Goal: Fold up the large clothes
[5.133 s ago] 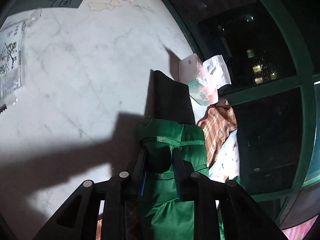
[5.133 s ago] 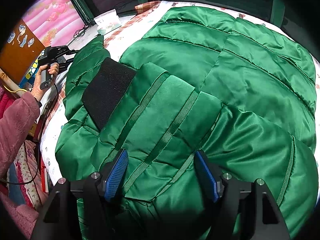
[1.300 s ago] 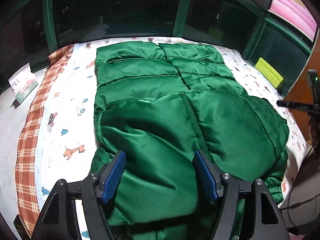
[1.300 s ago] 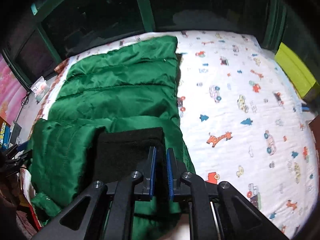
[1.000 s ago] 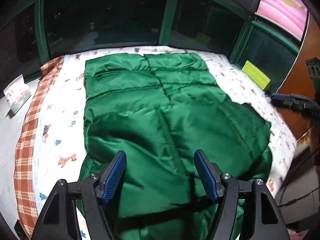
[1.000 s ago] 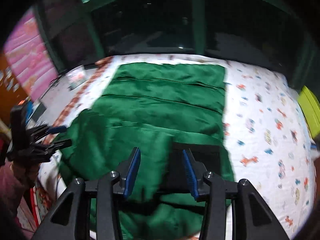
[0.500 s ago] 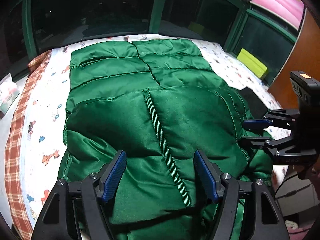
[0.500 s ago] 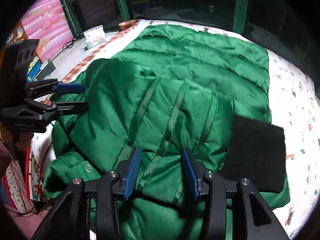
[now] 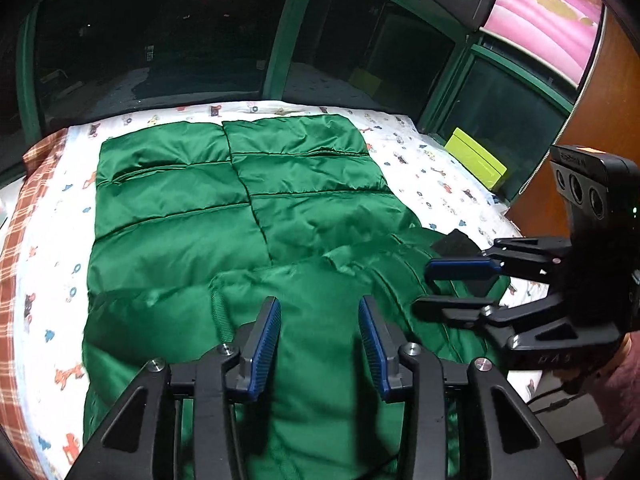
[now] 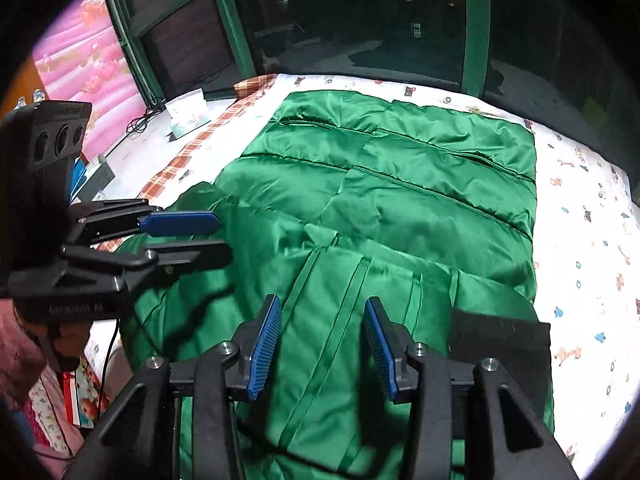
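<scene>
Both grippers, left (image 9: 319, 340) and right (image 10: 322, 342), hover with jaws apart and empty over the near end of the puffy green quilted jacket (image 9: 240, 216). It lies on the white cartoon-print bedsheet (image 9: 432, 168), its long axis running straight away from them; the folded-over near edge sits just beneath both, so neither is clearly nearer.

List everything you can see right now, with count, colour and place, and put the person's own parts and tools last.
puffer jacket: 1, green, spread across the middle of the bed, near part folded over
black cuff: 1, black, at the jacket's near right edge
bed sheet: 1, white with small cartoon prints, under the jacket
plaid border: 1, red-brown check, along the bed's left side
box: 1, yellow-green, past the bed's far right corner
packet: 1, white and pale green, on the ledge left of the bed
windows: several panes, dark, green frames, behind the bed
left tool: 1, black with blue pads, open over the jacket's near fold
right tool: 1, black with blue pads, open over the jacket's near fold
</scene>
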Demonstrator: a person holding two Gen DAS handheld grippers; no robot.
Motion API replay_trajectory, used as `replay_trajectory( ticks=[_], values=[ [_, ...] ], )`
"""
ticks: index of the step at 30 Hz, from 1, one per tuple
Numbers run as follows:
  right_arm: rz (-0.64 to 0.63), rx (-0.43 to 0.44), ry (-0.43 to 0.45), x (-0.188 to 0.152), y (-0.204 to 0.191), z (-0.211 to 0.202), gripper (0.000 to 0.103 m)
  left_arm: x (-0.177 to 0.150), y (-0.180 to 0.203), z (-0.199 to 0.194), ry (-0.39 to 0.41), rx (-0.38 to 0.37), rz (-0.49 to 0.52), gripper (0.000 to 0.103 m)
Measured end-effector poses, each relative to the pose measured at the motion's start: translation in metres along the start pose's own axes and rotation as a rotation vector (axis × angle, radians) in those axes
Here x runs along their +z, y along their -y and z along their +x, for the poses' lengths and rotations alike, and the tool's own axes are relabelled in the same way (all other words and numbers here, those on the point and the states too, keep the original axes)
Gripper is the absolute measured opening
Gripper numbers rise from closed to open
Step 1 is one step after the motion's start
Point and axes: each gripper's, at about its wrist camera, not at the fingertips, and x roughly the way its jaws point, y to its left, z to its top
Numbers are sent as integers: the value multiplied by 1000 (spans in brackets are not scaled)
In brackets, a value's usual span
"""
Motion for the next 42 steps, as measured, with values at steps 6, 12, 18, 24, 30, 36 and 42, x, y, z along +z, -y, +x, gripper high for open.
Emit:
replay_trajectory(
  ticks=[6, 12, 18, 24, 30, 36, 42],
  values=[
    [17, 0, -35, -1, 9, 21, 48, 8, -7, 31, -41, -8, -15, 42],
    [-6, -23, -62, -2, 14, 37, 48, 5, -17, 50, -67, -12, -43, 42],
    [-2, -26, -61, -3, 20, 45, 48, 2, -17, 62, -73, 20, -26, 42],
    [0, -24, -53, -4, 21, 48, 48, 2, -23, 67, -70, 6, -48, 42],
    [-5, -25, -39, -6, 21, 50, 48, 0, -22, 68, -67, 12, -44, 42],
    [-18, -35, -20, -9, 20, 51, 48, -3, -19, 69, -55, 33, -26, 43],
    [-44, -59, -20, -9, 15, 50, 48, -4, -11, 64, -54, 60, 11, 43]
  ],
)
